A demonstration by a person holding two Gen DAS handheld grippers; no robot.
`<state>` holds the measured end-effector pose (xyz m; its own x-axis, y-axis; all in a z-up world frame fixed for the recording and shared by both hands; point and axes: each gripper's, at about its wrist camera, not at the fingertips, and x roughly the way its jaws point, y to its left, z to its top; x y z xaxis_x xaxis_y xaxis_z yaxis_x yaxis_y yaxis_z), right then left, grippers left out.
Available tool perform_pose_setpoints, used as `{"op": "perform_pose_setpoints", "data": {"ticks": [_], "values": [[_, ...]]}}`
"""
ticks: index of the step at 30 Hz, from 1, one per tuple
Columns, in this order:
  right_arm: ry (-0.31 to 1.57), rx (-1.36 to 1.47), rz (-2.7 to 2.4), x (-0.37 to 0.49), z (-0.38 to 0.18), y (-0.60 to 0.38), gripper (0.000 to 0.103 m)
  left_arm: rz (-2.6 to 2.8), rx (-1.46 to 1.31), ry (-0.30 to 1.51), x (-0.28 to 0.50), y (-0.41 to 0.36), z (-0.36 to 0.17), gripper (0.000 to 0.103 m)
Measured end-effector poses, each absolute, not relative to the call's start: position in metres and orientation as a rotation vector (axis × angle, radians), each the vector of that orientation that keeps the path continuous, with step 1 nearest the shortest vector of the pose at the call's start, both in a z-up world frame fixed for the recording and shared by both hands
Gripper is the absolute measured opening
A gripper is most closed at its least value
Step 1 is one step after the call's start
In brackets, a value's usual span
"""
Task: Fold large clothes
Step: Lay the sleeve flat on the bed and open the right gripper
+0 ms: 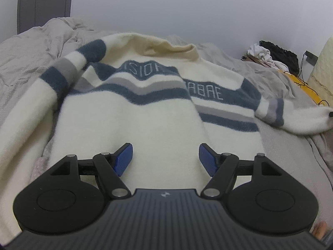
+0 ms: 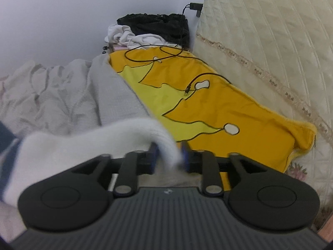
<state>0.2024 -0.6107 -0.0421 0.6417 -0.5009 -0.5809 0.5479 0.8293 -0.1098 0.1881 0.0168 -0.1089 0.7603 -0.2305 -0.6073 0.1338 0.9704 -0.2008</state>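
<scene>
Fuzzy knit sweater [image 1: 129, 120], matt.

Soft, even, cool light falls over my bed [image 1: 25, 62], with hardly any shadow or glare. Fisheye bends the edges. The white sleeve [image 2: 87, 145] by my right hand-held gripper [image 2: 168, 156] smears with motion blur.

A home bedroom: a bed with a rumpled grey duvet [image 1: 31, 48], a yellow blanket [image 2: 208, 104] beside it, a quilted mattress [image 2: 270, 41] next to the blanket, a grey door [image 1: 45, 2] behind the duvet.

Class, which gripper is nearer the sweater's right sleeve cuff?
Right. The right gripper has the cuff between its jaws; the left gripper hovers over the sweater's hem, well away.
</scene>
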Motion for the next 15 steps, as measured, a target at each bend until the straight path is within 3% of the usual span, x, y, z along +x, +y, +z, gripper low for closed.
{"op": "perform_pose_setpoints", "data": {"ticks": [2, 15], "values": [[0.617, 0.089, -0.592, 0.195, -0.034, -0.6, 0.065, -0.199, -0.152, 0.668, 0.185, 0.018, -0.106, 0.075], [0.488, 0.201, -0.263, 0.142, 0.04, -0.455, 0.066, -0.189, -0.198, 0.577, 0.153, 0.043, -0.077, 0.075]]}}
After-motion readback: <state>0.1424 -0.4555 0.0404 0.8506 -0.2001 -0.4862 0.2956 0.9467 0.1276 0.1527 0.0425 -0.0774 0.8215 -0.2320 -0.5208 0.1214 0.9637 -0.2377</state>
